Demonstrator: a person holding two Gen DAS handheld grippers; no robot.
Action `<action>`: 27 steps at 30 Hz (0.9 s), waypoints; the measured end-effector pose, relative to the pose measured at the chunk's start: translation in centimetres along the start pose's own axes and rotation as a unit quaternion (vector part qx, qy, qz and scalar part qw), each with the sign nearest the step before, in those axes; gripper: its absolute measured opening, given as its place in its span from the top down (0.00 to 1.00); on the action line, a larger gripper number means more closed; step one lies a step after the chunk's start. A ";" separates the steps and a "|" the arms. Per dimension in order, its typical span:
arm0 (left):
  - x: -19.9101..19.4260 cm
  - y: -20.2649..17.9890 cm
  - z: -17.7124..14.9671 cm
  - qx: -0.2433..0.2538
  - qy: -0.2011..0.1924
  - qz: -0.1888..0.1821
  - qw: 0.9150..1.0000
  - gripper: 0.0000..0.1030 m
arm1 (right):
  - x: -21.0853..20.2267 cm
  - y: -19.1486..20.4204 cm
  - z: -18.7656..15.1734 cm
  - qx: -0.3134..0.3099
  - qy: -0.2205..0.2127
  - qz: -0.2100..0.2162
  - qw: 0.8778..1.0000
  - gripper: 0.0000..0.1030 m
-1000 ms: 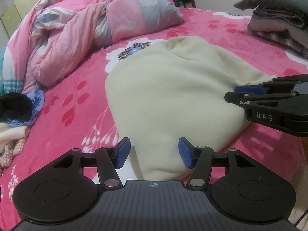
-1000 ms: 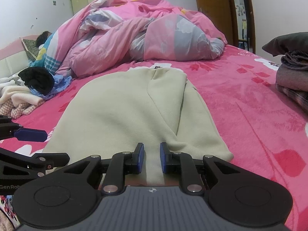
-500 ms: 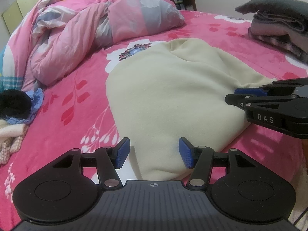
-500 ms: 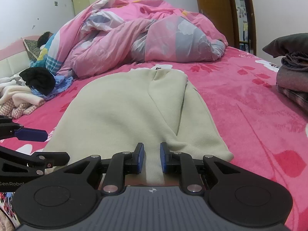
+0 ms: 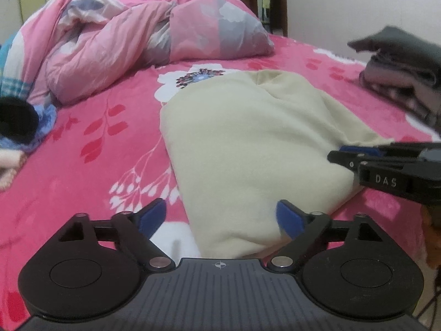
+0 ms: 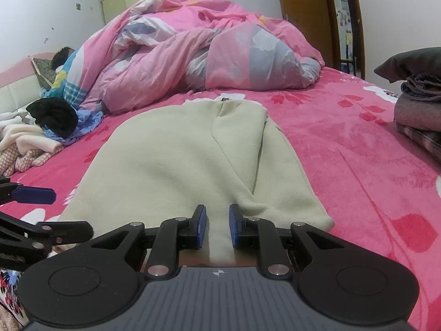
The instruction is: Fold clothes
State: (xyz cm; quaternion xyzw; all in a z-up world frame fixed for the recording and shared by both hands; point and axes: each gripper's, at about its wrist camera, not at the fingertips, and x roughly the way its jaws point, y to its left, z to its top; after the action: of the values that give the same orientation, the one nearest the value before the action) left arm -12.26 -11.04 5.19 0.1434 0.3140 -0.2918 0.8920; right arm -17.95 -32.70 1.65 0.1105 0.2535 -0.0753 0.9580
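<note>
- The cream sweater (image 6: 193, 165), thick, soft fleece already folded into a narrow panel, is laid flat on the pink floral bed (image 6: 358, 171).
- Its near hem is clenched in the right gripper (image 6: 217, 227), seemingly to anchor it.
- The left gripper (image 5: 220, 218) jaws are opening around the hem corner, pads clear of it.

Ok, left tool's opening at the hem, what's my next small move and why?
Probably ease the left tool forward over the sweater hem and close. Its jaws are opening with the near corner between them, ungripped, while the right tool already pinches its corner.
</note>
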 end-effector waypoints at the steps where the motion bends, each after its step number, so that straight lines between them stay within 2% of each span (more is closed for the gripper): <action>1: -0.3 0.3 -0.1 -0.007 -0.006 -0.006 1.000 0.09 | 0.0 -0.1 -0.1 0.000 -0.002 0.002 1.000 0.82; 8: -2.0 2.5 -0.9 -0.067 -0.038 -0.050 0.996 0.00 | 0.1 -0.4 0.1 0.003 -0.001 0.007 1.000 0.82; 16: -2.1 3.9 -1.6 -0.120 -0.022 -0.089 0.989 0.00 | 0.0 -0.2 0.0 0.005 -0.004 0.005 1.000 0.82; 22: -1.6 4.7 -2.2 -0.126 -0.018 -0.079 0.989 0.00 | 0.0 -0.5 0.3 0.007 0.002 0.009 1.000 0.82; 27: -1.5 4.5 -3.1 -0.090 -0.022 -0.090 0.992 0.00 | -0.1 -0.5 0.9 0.011 0.007 0.012 1.000 0.80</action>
State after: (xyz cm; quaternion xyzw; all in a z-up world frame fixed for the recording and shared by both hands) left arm -11.93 -5.45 4.18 0.0268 0.3312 -0.3446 0.8780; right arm -17.76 -33.42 2.39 0.1242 0.2577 -0.0662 0.9559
